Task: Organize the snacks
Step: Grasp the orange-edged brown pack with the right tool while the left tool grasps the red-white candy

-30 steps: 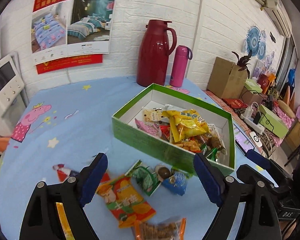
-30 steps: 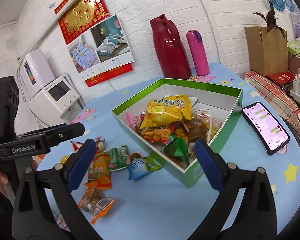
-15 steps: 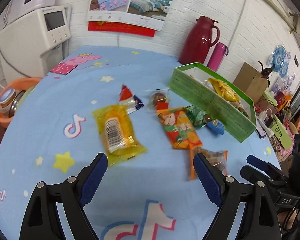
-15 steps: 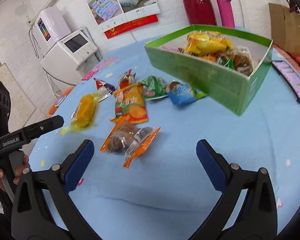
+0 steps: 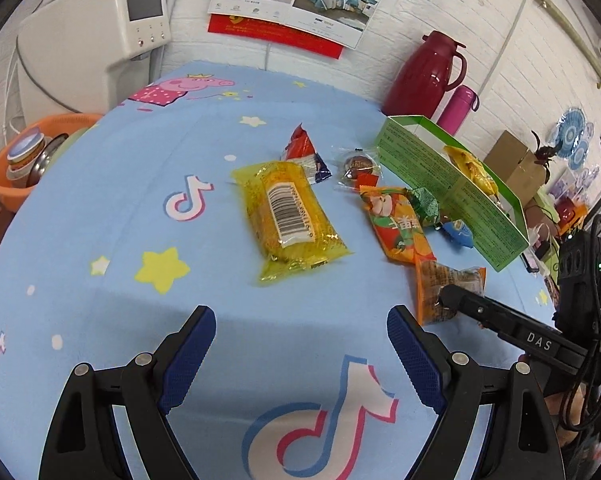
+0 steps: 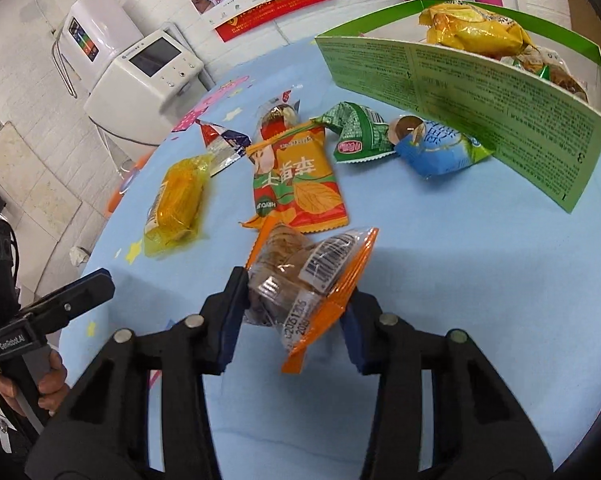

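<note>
Loose snacks lie on the blue tablecloth beside a green box (image 6: 472, 92) that holds several packs. My right gripper (image 6: 296, 304) is shut on a clear, orange-edged pack of brown biscuits (image 6: 308, 268), one pad on each side of it. Just beyond it lie an orange pack (image 6: 296, 176), a green packet (image 6: 360, 132), a blue packet (image 6: 440, 148) and a yellow pack (image 6: 176, 204). My left gripper (image 5: 300, 344) hangs open above bare cloth, short of the yellow pack (image 5: 288, 216). In the left wrist view a right finger (image 5: 472, 308) rests on the biscuit pack (image 5: 452, 280).
A small red-and-blue packet (image 5: 304, 152) and a round chocolate (image 5: 358, 164) lie further back. A red jug (image 5: 424, 76) and pink bottle (image 5: 458, 108) stand behind the green box (image 5: 452, 188). A white appliance (image 5: 100, 40) and an orange basin (image 5: 20, 160) sit past the table's left edge.
Both grippers drew back from the box toward the near loose snacks. The right gripper went from wide open to shut on the biscuit pack. The left stayed open.
</note>
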The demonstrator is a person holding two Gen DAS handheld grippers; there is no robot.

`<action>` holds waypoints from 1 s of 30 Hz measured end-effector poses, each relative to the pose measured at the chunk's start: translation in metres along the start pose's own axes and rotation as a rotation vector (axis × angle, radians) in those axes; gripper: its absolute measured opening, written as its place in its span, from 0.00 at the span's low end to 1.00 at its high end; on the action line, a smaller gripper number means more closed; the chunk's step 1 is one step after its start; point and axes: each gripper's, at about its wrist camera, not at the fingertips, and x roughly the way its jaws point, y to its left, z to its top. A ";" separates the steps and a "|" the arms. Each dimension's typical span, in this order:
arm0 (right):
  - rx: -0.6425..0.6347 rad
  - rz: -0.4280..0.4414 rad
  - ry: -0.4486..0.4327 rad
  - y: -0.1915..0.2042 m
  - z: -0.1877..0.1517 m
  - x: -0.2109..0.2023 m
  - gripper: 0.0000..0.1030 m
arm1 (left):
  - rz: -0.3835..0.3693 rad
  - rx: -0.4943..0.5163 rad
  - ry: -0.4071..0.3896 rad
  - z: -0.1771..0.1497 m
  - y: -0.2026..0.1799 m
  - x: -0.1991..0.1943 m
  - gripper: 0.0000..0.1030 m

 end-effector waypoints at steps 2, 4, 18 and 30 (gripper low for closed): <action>-0.001 -0.004 -0.014 0.000 -0.001 -0.003 0.40 | 0.004 0.035 -0.014 0.014 -0.004 0.000 0.87; -0.004 -0.019 -0.025 -0.001 -0.001 -0.006 0.40 | 0.011 0.077 -0.042 0.034 -0.010 0.000 0.87; 0.054 -0.026 -0.049 -0.023 -0.003 -0.016 0.41 | 0.063 0.114 0.108 0.135 -0.018 0.120 0.76; 0.061 -0.010 -0.056 -0.024 -0.002 -0.016 0.38 | 0.061 0.124 0.140 0.127 -0.020 0.129 0.36</action>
